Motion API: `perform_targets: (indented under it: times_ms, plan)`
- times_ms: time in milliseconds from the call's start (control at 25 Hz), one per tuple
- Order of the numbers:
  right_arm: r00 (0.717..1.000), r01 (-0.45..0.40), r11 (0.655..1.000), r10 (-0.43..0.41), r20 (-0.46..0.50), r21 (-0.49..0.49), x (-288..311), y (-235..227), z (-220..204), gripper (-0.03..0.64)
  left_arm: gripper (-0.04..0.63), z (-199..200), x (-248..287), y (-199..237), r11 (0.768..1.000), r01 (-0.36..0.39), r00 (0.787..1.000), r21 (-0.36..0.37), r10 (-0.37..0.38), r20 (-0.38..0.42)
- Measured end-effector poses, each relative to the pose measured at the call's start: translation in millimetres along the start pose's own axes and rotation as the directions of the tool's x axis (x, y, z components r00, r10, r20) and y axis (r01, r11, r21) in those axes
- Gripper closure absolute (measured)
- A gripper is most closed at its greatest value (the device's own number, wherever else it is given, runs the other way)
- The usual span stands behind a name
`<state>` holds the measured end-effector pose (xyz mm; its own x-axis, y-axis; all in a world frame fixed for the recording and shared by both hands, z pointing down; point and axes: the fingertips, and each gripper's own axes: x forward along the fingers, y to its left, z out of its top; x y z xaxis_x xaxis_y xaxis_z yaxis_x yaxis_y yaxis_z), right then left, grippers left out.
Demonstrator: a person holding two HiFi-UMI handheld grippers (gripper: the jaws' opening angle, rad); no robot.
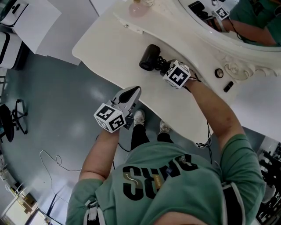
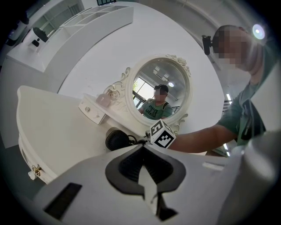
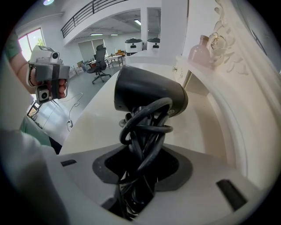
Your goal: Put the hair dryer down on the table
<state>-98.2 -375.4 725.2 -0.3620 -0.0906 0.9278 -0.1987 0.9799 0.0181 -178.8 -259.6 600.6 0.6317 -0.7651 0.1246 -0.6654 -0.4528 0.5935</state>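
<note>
A black hair dryer (image 1: 149,57) with its cord wound round the handle is low over the white dressing table (image 1: 109,48); I cannot tell whether it touches the top. My right gripper (image 1: 163,66) is shut on the wrapped handle. In the right gripper view the dryer's barrel (image 3: 149,94) stands up in front of the jaws and the cord loops (image 3: 145,132) fill the gap of that gripper (image 3: 140,176). My left gripper (image 1: 133,92) hovers at the table's near edge, jaws together and empty. The left gripper view shows the dryer (image 2: 116,139) beyond this gripper (image 2: 145,176).
An oval mirror (image 1: 228,22) in a carved white frame backs the table. A pink bottle (image 1: 137,9) stands on a small raised drawer shelf (image 2: 92,110) at the back left. Two small dark items (image 1: 218,73) lie by the mirror's base. Grey floor with a cable lies below.
</note>
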Motion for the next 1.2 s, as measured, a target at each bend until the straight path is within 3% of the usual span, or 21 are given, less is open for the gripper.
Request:
perform_targets:
  times_ms: [680, 1200]
  plan:
    - [0.998, -0.053, 0.999, 0.053, -0.029, 0.002, 4.9, -3.5, -4.0, 0.456, 0.595, -3.8, 5.6, -2.1, 1.0, 0.002, 1.0, -0.013, -0.002, 0.0]
    - [0.999, -0.023, 1.0, 0.023, -0.024, 0.018, 5.0, -6.9, -3.0, 0.446, 0.595, -3.2, 1.4, -3.7, 1.0, 0.006, 1.0, -0.008, -0.006, -0.003]
